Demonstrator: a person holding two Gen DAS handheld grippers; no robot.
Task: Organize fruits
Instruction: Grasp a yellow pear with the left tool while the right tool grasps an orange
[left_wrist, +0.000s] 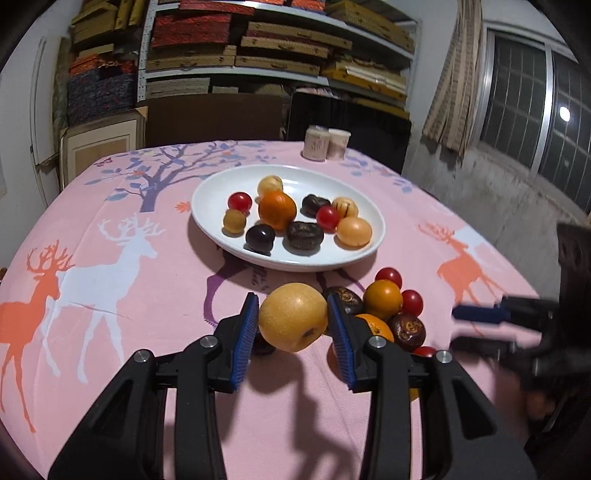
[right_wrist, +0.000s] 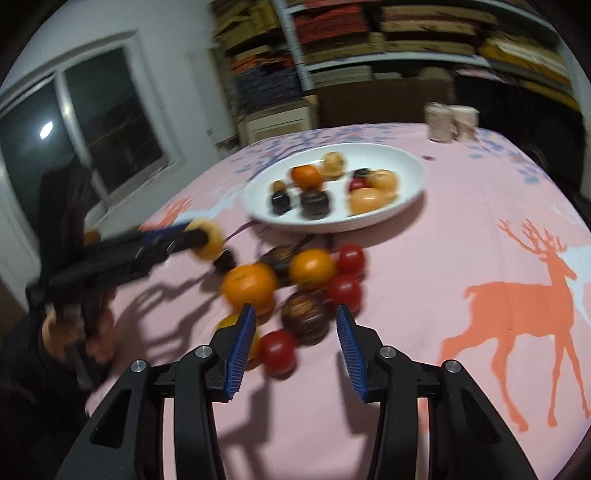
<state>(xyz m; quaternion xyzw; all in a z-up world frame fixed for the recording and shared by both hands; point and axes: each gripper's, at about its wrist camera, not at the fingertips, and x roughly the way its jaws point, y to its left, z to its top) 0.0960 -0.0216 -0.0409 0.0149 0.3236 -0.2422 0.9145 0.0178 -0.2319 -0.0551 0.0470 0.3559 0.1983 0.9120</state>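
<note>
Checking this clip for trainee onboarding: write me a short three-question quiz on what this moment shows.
1. True or false: the left gripper has the yellow pear between its fingers.
2. Which holds nothing? A) left gripper B) right gripper
3. Fill in: sorted fruit sits on the white ____.

Key: 1 true; 2 B, its jaws stand open above the loose pile, over a dark brown fruit; 3 plate.

Left claw (left_wrist: 291, 317) clamped on something round, raised; right claw (right_wrist: 295, 325) spread wide, empty, angled downward.
</note>
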